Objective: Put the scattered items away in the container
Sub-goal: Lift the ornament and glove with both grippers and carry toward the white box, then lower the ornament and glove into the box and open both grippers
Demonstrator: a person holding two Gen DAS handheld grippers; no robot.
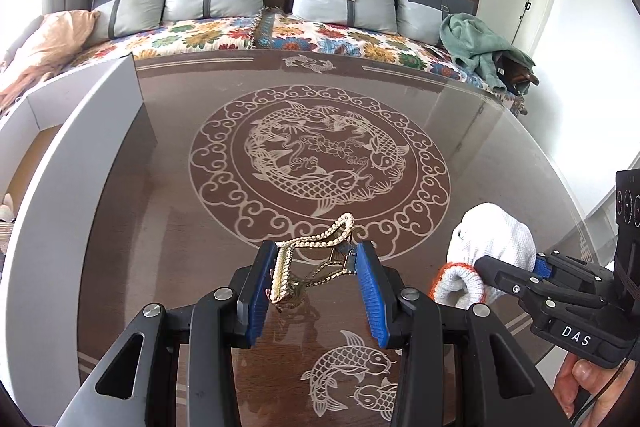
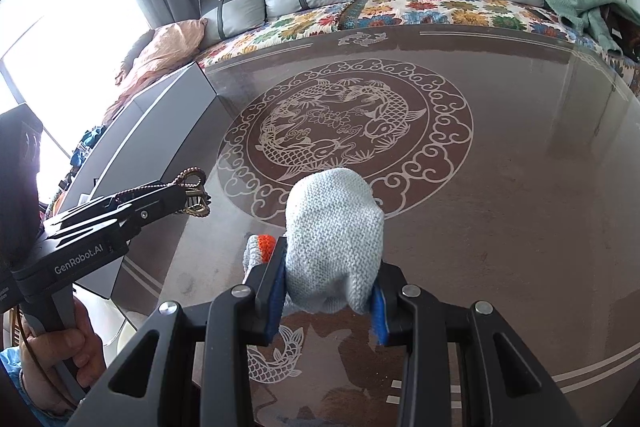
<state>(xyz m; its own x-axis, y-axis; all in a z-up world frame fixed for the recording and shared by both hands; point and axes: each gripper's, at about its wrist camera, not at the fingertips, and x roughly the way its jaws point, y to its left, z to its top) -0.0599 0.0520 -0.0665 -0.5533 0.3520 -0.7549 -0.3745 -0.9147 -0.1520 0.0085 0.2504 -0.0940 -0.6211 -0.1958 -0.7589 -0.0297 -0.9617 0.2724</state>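
Observation:
My left gripper [image 1: 316, 259] is shut on a gold hair claw clip [image 1: 310, 259] set with pearl beads, held above the glass table. It also shows in the right wrist view [image 2: 194, 197], at the left. My right gripper [image 2: 332, 279] is shut on a white knitted glove [image 2: 334, 239] with an orange cuff, held above the table; the glove shows in the left wrist view [image 1: 490, 251] at the right. A grey-white box container [image 1: 64, 155] stands at the table's left edge, left of both grippers, and also shows in the right wrist view [image 2: 152, 119].
The brown glass table [image 1: 440, 115] bears a round koi fish pattern. Behind it is a sofa bed [image 1: 328, 35] with a floral cover, grey cushions, a peach cloth [image 1: 44, 47] at left and a green towel [image 1: 480, 39] at right.

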